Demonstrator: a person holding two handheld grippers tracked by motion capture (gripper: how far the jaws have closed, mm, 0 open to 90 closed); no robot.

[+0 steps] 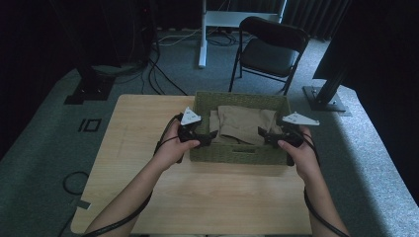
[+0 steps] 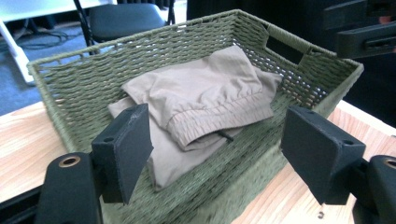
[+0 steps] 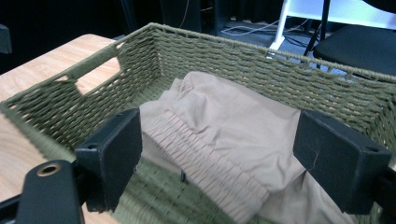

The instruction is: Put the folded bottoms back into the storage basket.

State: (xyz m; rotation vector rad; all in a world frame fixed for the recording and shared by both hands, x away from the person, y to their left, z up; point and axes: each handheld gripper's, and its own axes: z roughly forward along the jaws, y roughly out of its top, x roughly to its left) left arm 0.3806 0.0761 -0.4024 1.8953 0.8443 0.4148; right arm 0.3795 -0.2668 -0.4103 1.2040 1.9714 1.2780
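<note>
On the wooden desk [image 1: 148, 163] sits a green woven basket [image 1: 237, 153], set toward the far middle, within easy reach of both hands. Inside it lies a folded tan garment [image 1: 242, 126], shorts or trousers by the gathered elastic waistband, spread across the basket floor with the waistband toward the near wall. That seems to be why both hands come in over the near rim, one from each side. The left gripper [image 1: 205, 137] hangs at the basket's left near corner, its jaws spread wide and holding nothing. The right gripper [image 1: 267, 136] mirrors it at the right near corner, jaws equally parted and empty. Both aim at the cloth, likely so each can pinch one end of the waistband and lift the garment evenly.
</note>
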